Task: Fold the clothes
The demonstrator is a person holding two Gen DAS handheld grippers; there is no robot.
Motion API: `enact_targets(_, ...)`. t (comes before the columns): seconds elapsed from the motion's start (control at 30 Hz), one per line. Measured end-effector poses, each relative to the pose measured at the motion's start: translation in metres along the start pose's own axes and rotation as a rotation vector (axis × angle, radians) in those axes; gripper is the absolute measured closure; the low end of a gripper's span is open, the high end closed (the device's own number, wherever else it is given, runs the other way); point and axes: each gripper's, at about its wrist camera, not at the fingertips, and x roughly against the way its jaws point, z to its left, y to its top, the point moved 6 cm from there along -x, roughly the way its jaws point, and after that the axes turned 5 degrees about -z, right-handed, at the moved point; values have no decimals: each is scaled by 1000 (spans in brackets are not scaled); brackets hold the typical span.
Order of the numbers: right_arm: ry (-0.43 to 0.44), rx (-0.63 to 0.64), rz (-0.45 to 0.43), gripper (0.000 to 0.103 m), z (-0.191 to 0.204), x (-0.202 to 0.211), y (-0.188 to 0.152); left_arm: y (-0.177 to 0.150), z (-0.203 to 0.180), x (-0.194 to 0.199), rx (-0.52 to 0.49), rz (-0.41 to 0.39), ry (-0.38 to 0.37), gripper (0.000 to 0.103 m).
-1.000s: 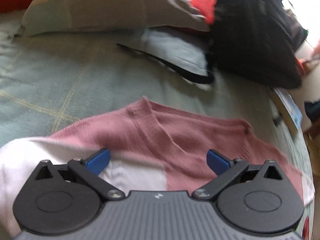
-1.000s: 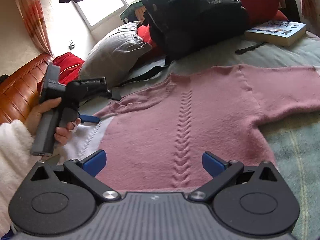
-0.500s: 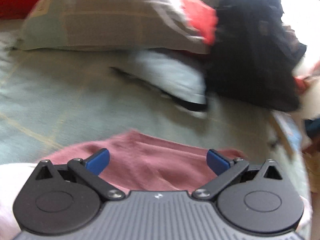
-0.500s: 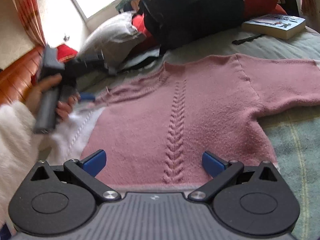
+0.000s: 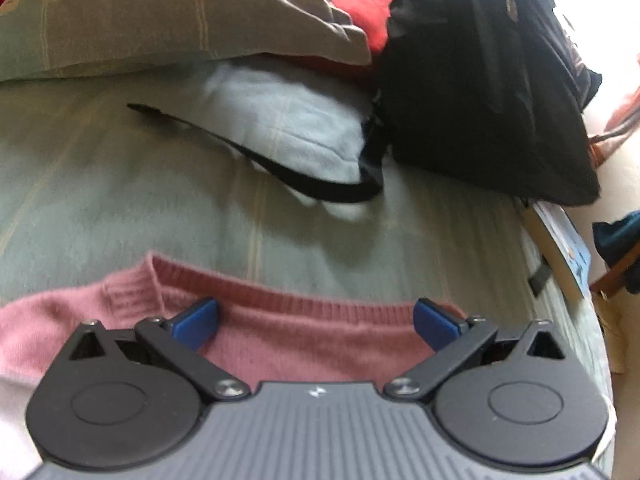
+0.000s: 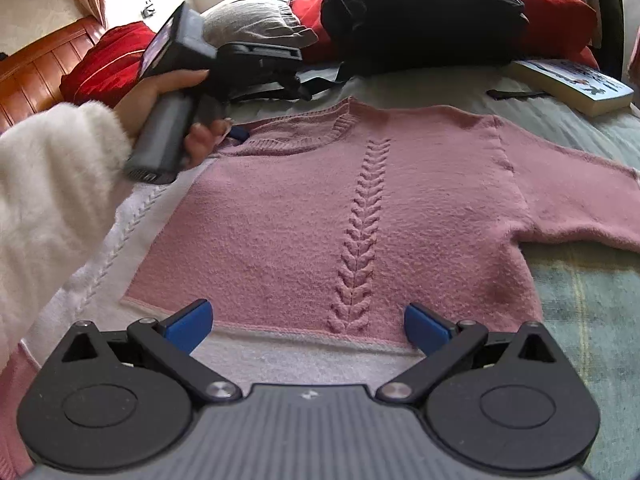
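Pink sweater (image 6: 360,208) spread flat on bed (image 6: 592,320), front up, neckline twd backpack (image 6: 420,12). Left hand-held gripper (image 5: 316,316) held w/ blue pads wide apart over neck rib, nothing clamped. Right hand-held gripper (image 6: 306,324) likewise apart, positioned at white hem band. Book (image 6: 572,84) seen beside right sleeve.

Your sweater (image 6: 360,208) lies flat mid-bed (image 6: 592,304). Behind it, toward the bed's head, sit a backpack (image 6: 420,12) and pillow (image 6: 252,16). A book (image 6: 572,84) rests at the right edge.
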Motion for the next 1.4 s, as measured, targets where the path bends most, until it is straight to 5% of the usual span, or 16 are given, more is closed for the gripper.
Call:
enact_targets(0.37,8,-25,-15,0,-2,3,2,-16,-33,19,-10,115,-183,1)
enact_targets(0.43,8,-22,-14,0,-1,3,1,-28,-37,7,-45,150,-170,1)
enact_targets(0.53,16,-30,-14,0,-2,3,1,-29,-38,-6,-82,95,-136,1)
enact_targets(0.73,27,-43,-19,0,-4,2,2,-13,-37,-14,-12,58,-107,1)
enact_targets(1.1,81,-57,-50,0,3,26,7,-24,-13,124,-117,-13,11,1)
enact_targets(1.23,94,-68,-39,0,8,35,2,-68,20,170,-144,0,33,1)
enact_targets(1.4,94,-93,27,0,19,49,-23,-138,52,182,-184,27,55,1)
